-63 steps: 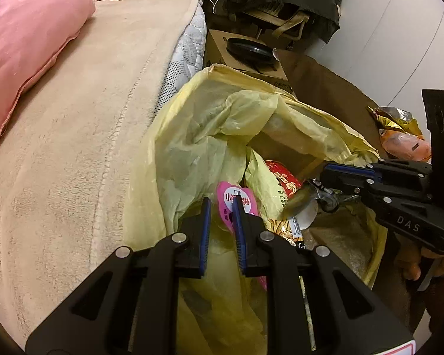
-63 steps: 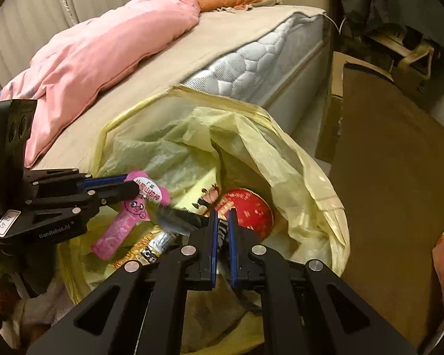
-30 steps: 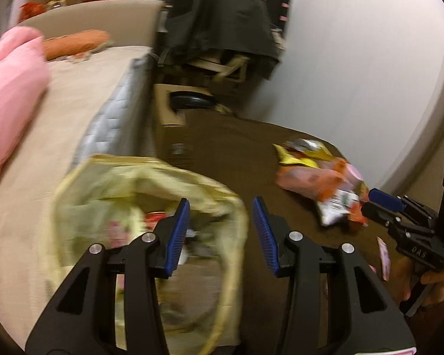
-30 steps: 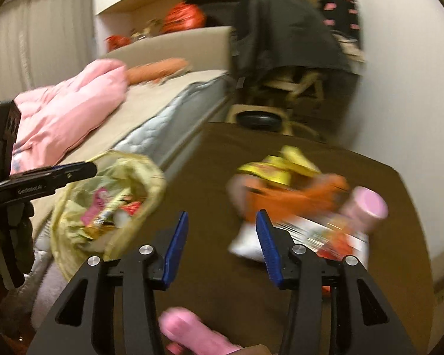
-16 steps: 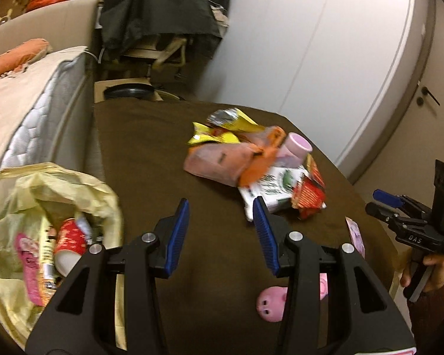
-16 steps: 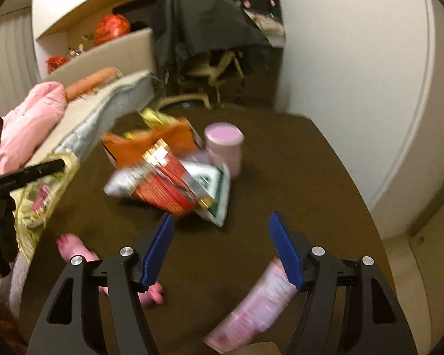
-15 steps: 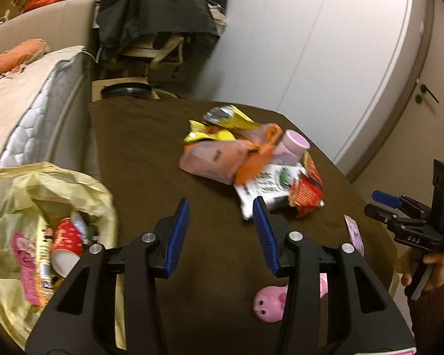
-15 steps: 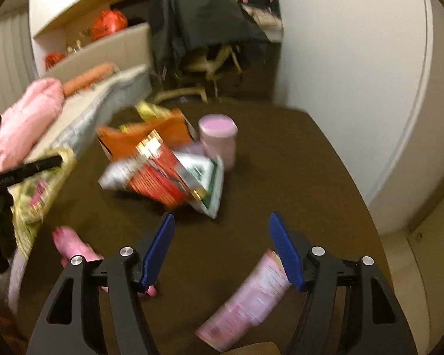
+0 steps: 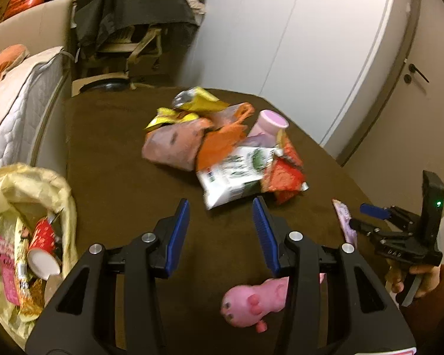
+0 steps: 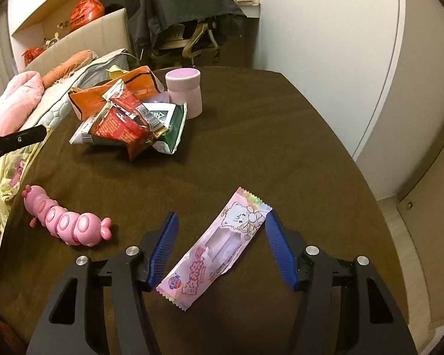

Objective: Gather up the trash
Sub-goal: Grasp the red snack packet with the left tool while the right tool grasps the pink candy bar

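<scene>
We log the pink wrapper [image 10: 219, 247] flat on the brown surface [image 10: 281, 136], between the spread, empty fingers of the right gripper [image 10: 220, 247]; pink toy [image 10: 65, 220] beside it. Only the left view shows the yellow bag [image 9: 29, 236]; left gripper [image 9: 222, 233] gapes too. Both clamped inside that bag two seconds ago.

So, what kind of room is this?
Most likely a bedroom: a bed with a quilted mattress beside the brown table, and a chair draped with dark clothes.
</scene>
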Action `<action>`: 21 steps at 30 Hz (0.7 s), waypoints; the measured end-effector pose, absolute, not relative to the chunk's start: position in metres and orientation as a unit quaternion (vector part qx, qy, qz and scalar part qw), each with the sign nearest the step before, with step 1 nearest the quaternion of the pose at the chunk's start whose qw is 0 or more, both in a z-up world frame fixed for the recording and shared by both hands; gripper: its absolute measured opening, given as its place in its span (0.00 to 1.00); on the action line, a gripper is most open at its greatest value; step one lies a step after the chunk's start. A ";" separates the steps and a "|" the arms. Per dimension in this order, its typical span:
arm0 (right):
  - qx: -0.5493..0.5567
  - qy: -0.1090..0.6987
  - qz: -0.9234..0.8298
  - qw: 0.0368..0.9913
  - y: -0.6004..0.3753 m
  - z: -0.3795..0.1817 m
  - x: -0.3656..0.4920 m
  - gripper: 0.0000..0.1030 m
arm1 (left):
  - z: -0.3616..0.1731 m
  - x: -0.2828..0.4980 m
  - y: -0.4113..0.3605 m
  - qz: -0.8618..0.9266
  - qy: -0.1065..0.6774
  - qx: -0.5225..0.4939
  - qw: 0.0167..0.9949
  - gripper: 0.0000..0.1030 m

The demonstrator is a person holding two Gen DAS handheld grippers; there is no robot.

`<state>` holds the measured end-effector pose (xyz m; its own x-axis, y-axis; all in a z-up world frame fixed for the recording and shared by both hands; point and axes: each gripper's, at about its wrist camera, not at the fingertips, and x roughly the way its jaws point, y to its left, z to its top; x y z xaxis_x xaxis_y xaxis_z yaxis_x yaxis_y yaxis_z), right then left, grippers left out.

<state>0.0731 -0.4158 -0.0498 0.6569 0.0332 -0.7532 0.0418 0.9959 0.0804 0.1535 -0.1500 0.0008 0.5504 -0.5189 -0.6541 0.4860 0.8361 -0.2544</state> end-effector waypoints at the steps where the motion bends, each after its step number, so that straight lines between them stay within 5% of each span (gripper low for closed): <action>1: 0.049 0.414 -0.006 0.909 -0.417 -0.051 0.072 0.55 | 0.004 0.155 -0.157 -0.294 0.372 -0.018 0.880 0.42; 17: 0.090 0.418 -0.021 0.904 -0.438 -0.058 0.051 0.56 | -0.018 0.208 -0.269 -0.308 0.439 0.036 0.843 0.48; 21: 0.097 0.425 -0.029 0.900 -0.438 -0.065 0.054 0.56 | -0.016 0.201 -0.265 -0.302 0.454 0.025 0.838 0.29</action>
<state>0.0543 -0.4375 -0.0646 0.6377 0.0298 -0.7697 0.1344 0.9796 0.1492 0.2006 -0.2647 -0.0163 0.4052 -0.4841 -0.7755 0.5295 0.8158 -0.2325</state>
